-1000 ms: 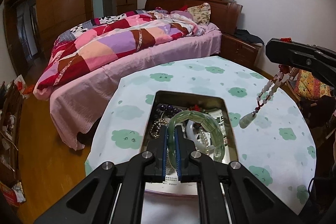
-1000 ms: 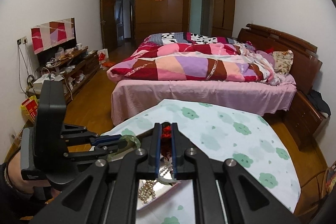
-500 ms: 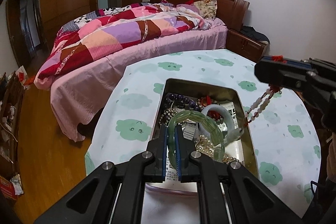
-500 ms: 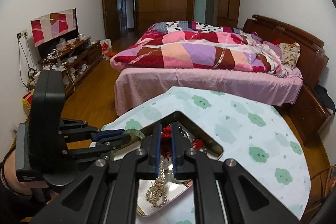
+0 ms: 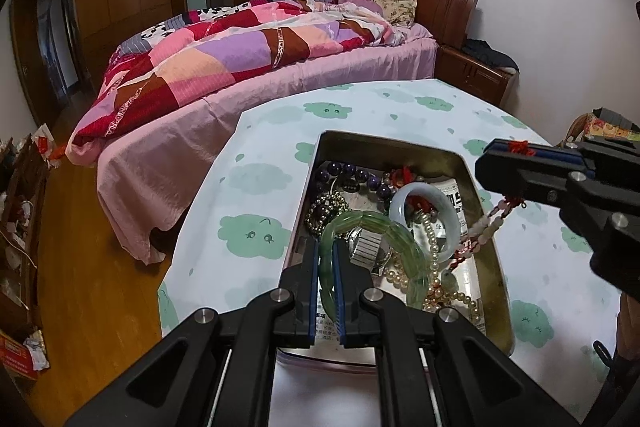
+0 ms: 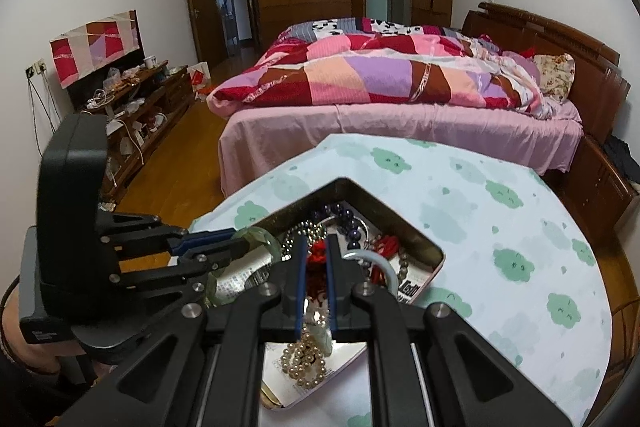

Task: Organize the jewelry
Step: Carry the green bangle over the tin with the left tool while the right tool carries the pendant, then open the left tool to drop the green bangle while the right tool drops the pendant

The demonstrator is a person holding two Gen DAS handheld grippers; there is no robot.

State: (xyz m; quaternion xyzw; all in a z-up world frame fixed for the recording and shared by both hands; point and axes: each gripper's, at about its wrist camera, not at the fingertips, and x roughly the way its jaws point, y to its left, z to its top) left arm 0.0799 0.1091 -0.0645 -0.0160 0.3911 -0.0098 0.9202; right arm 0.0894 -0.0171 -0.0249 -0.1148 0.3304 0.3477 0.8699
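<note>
An open metal tin (image 5: 400, 141) on the table holds several pieces: a white jade bangle (image 5: 442, 195), purple beads (image 5: 352, 173), pearl strands (image 5: 430, 251) and a watch. My left gripper (image 5: 326, 253) is shut on a ribbed green bangle (image 5: 384, 227), which hangs low over the tin's near left part. My right gripper (image 5: 504, 167) comes in from the right, shut on the red cord (image 6: 318, 255) of a pale bead necklace (image 5: 484, 227). The necklace's lower end with the green pendant (image 5: 448, 277) lies inside the tin. The left gripper (image 6: 224, 243) and the green bangle (image 6: 260, 239) also show in the right wrist view.
The round table carries a white cloth with green clouds (image 5: 248, 231). Behind it stands a bed with a patchwork quilt (image 5: 240, 55), with a wooden nightstand (image 5: 472, 71) at right. Wooden floor drops away left of the table. A person's hand (image 6: 16, 331) holds the left gripper.
Both grippers have sunk toward the tin. The necklace, which hung over the cloth to the right, now trails into the tin. The green bangle sits lower over the jewelry.
</note>
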